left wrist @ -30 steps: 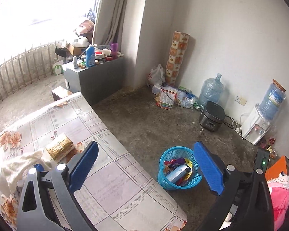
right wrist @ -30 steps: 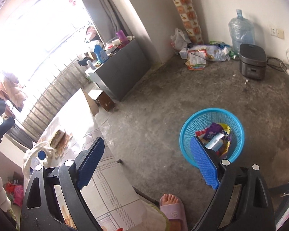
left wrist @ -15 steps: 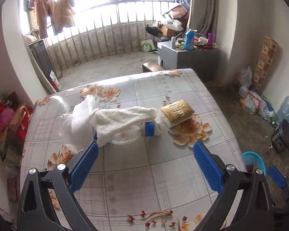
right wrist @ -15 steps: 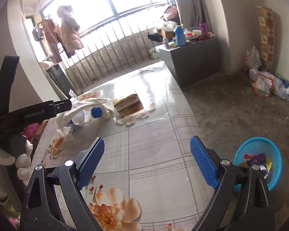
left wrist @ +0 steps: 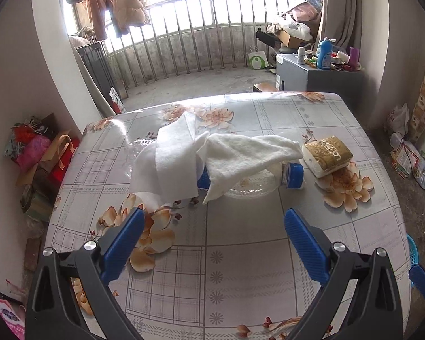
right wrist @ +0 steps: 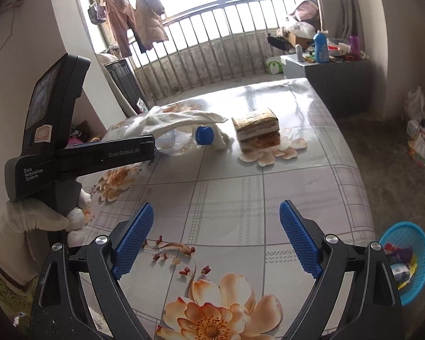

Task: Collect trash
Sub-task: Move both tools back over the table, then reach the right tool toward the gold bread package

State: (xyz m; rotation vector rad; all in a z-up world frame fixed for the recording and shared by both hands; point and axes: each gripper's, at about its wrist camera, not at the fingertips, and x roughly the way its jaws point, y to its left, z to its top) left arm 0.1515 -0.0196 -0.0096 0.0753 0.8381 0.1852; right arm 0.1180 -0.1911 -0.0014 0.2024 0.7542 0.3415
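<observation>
A clear plastic bottle with a blue cap (left wrist: 293, 175) lies on its side on the flowered table (left wrist: 240, 255), partly covered by a white cloth (left wrist: 240, 153) and a white tissue sheet (left wrist: 170, 161). A gold-wrapped tissue pack (left wrist: 327, 154) lies right of it. The bottle (right wrist: 184, 140), cloth (right wrist: 181, 119) and pack (right wrist: 255, 126) also show in the right wrist view. My left gripper (left wrist: 212, 240) is open and empty, short of the bottle. My right gripper (right wrist: 215, 235) is open and empty over the table's near part. The blue trash basket (right wrist: 408, 257) stands on the floor at right.
The left gripper's black body (right wrist: 79, 155), held in a white glove, is at the left of the right wrist view. A grey cabinet (left wrist: 317, 78) with bottles stands beyond the table. Bags and boxes (left wrist: 39, 153) lie on the floor to the left.
Both views swung from the floor and basket up to the table. The left gripper has come closer to the bottle and cloth. Both grippers stayed open.
</observation>
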